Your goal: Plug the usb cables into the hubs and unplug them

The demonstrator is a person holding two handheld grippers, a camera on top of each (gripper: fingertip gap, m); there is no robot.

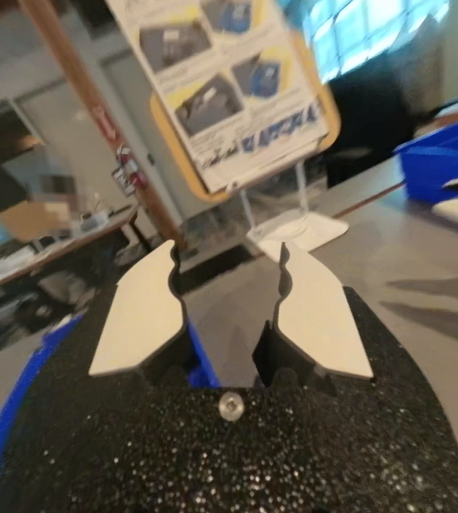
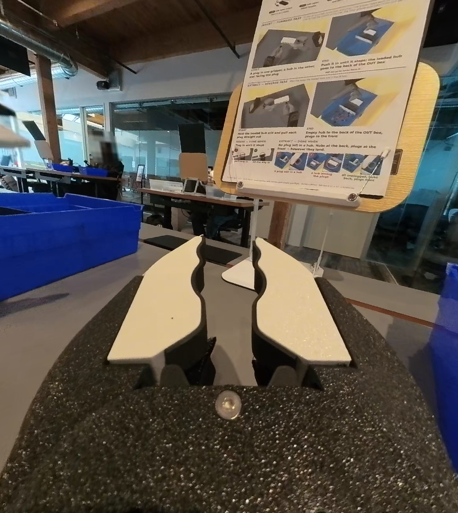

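Left wrist view is blurring badly and no cables or hubs are showing anywhere, while the left gripper and right gripper are both hovering level over the grey table, parted and gripping nothing, blue bin sitting at 10 o'clock of the right one.

Sign stand on table, between two bins, seemingly

Right tool empty, fingers apart
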